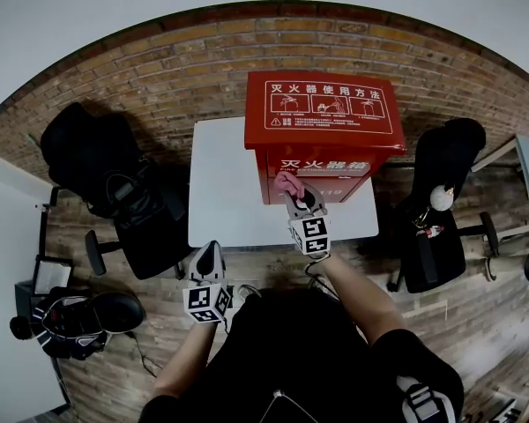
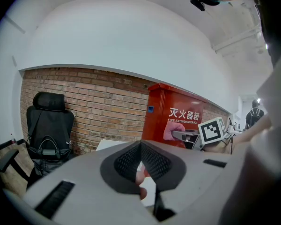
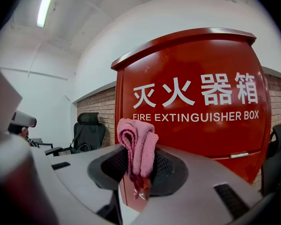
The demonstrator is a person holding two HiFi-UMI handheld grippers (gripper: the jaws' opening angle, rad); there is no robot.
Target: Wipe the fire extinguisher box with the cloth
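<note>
A white rectangular worktop (image 1: 225, 183) stands on a floor (image 1: 476, 315) of wooden planks, with its far edge close to a brick wall (image 1: 159, 69). A red fire extinguisher box (image 1: 322, 117) stands upright on the worktop's right half, toward that far edge. On the floor, a black office chair (image 1: 132, 201) stands beside the worktop's left side and a second chair (image 1: 436, 210) beside its right.

Left tool (image 2: 141, 145) closed, right tool (image 3: 139, 150) clamped
</note>
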